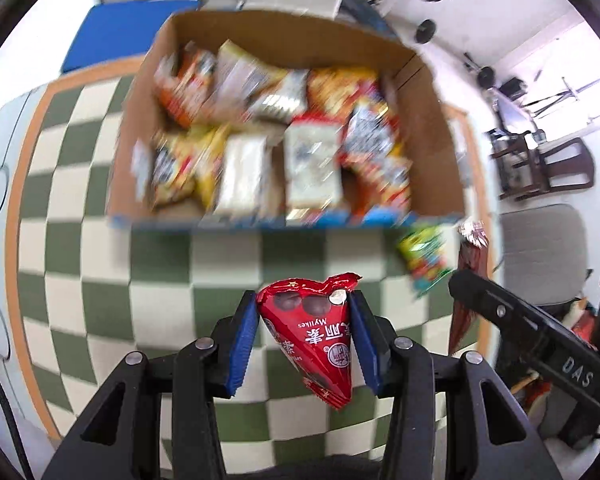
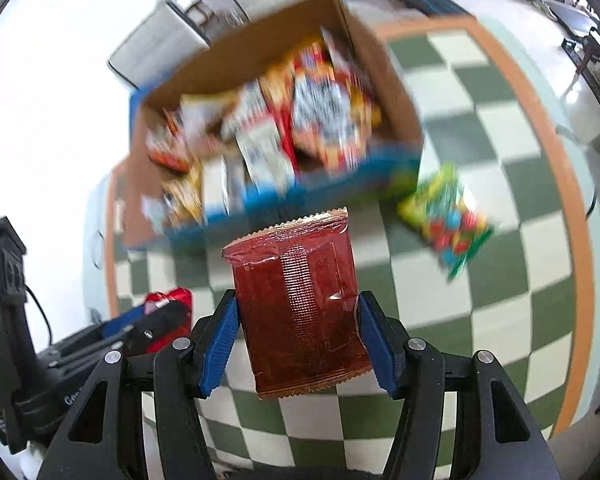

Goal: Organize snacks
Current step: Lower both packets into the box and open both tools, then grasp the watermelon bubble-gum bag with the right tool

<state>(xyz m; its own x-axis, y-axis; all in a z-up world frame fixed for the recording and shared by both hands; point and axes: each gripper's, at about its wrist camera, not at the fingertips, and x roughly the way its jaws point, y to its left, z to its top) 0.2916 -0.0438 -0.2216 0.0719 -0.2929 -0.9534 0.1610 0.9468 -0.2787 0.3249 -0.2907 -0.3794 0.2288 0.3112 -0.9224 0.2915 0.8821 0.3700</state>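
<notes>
Snacks mostly sit packed in the cardboard box (image 1: 284, 136) at the far side of the checkered table (image 1: 100, 264). Left gripper (image 1: 306, 316) is closed on a red cone-shaped packet (image 1: 314, 336). Right gripper (image 2: 296, 328) is closed on a dark red flat packet (image 2: 300, 308). Both packets are held above the table, near the box. One multicoloured packet (image 2: 446, 220) lies outside, right of the box. Judgement: three items remain to be boxed.

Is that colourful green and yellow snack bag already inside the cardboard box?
No, the green and yellow bag lies on the checkered tablecloth, outside the cardboard box by its near corner.
</notes>
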